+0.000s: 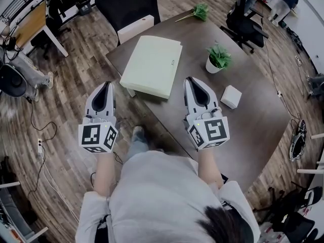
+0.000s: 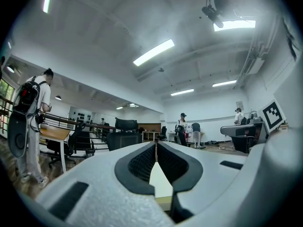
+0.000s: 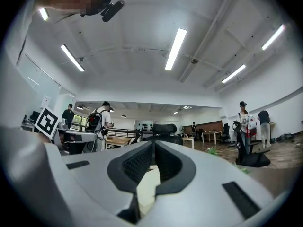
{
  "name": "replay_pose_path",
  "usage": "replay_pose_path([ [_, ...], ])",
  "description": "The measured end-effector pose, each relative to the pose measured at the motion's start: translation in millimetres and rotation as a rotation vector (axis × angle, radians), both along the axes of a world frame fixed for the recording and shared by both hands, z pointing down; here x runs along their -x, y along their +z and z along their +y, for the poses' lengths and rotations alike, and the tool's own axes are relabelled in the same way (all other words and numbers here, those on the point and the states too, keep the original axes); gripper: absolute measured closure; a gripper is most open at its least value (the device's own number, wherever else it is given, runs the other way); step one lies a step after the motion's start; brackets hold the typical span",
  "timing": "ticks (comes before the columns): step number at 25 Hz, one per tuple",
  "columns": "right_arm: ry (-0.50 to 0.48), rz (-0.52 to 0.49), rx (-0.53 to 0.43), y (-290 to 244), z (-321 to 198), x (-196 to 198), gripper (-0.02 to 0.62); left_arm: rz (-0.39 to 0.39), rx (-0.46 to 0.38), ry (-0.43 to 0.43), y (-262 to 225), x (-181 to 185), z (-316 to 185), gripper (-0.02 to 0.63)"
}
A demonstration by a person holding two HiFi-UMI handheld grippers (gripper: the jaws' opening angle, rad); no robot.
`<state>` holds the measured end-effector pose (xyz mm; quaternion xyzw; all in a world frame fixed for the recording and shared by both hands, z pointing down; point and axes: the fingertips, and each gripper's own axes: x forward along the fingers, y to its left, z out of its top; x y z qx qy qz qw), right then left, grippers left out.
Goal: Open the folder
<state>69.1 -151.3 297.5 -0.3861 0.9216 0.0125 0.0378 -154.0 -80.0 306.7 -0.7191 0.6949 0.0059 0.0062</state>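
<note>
A pale yellow-green folder (image 1: 152, 65) lies closed on the dark brown table (image 1: 253, 120), its near edge jutting over the table's front left side. My left gripper (image 1: 107, 85) hovers off the table over the floor, just left of the folder's near corner, its jaws shut and empty. My right gripper (image 1: 193, 80) floats above the table right of the folder, also shut with nothing held. In the left gripper view the folder (image 2: 161, 186) shows pale through the gap behind the closed tips (image 2: 155, 143). The right gripper view shows the folder (image 3: 147, 186) the same way behind its tips (image 3: 153, 143).
A small potted plant (image 1: 218, 58) and a white box (image 1: 231, 96) stand right of the folder. A loose green sprig (image 1: 199, 11) lies at the table's far edge. A black office chair (image 1: 129, 4) is behind the table. People (image 2: 35, 122) stand in the room.
</note>
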Motion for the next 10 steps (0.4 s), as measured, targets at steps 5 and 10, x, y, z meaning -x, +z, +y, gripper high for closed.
replay_pose_path([
  [5, -0.001, 0.004, -0.012, -3.1, 2.6, 0.8, 0.580, 0.005, -0.001, -0.004, 0.1, 1.0, 3.2, 0.589],
  [10, 0.002, 0.000, -0.014, -5.9, 6.2, 0.1, 0.580, 0.007, -0.001, -0.002, -0.7, 0.0, 6.8, 0.589],
])
